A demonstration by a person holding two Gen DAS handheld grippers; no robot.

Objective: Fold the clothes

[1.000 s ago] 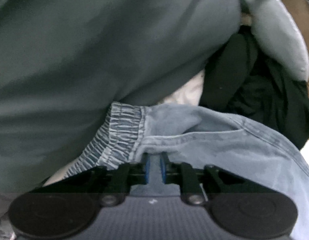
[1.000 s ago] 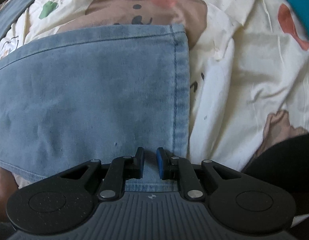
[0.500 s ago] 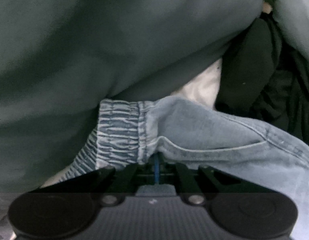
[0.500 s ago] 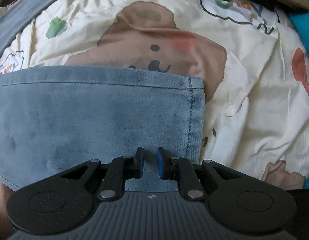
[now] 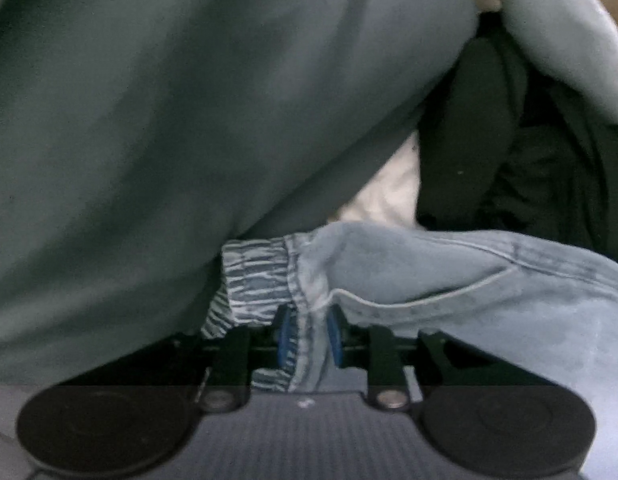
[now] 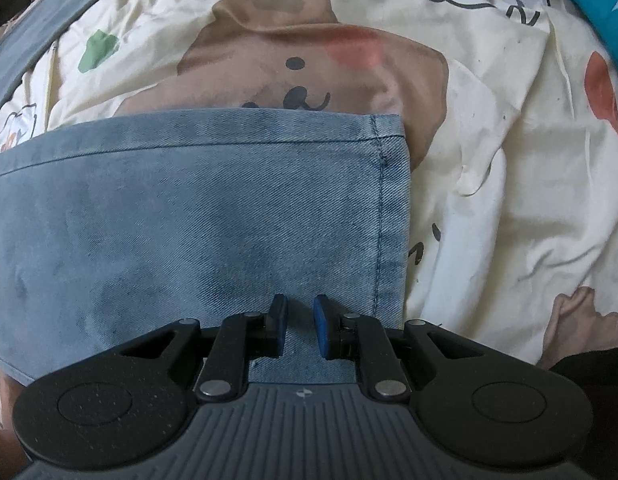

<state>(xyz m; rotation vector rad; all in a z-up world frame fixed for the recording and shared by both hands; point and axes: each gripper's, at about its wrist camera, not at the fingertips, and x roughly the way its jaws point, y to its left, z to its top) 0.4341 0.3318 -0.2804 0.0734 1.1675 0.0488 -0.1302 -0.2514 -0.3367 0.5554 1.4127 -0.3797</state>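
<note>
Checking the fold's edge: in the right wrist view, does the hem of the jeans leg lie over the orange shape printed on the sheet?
No, the hem ends on cream sheet, well apart from the orange shape.

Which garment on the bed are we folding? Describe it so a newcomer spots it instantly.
Start at the cream cartoon-bear bedsheet. Flat on it lie the light-blue denim trousers, stitched hem towards the bear. Unlike the grey-green garment and black clothes, they have a gathered elastic waistband.

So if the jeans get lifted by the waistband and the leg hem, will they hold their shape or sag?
Probably sag: the jeans drape limply over the printed bedsheet. The elastic waistband is bunched up, so it would likely stretch under pull. Denim looks thick and matte, so it should not slip easily from the left gripper, whose fingers are opening around it.
</note>
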